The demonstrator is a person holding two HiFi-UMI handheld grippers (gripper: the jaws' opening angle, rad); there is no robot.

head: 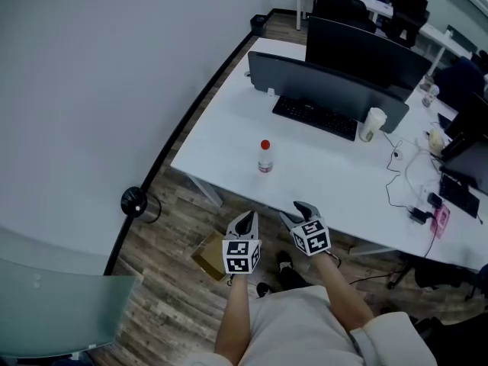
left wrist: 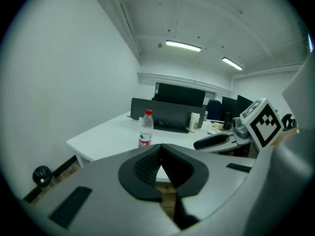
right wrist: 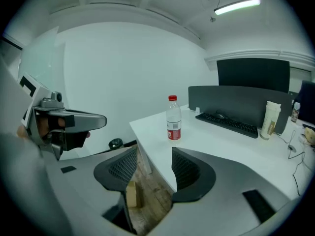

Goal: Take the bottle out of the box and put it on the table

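Left gripper (head: 245, 224), ribbed jaws pressed together, and right gripper (head: 303, 211), jaws apart and empty, hover off the table (head: 221, 139) edge. Beyond both, the clear, red-capped plastic bottle (head: 264, 157) stands upright on the smooth white top. A cardboard box (head: 207, 255) sits on the floor.

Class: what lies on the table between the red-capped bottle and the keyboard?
Nothing; the head view shows only bare white table between the bottle and the keyboard.
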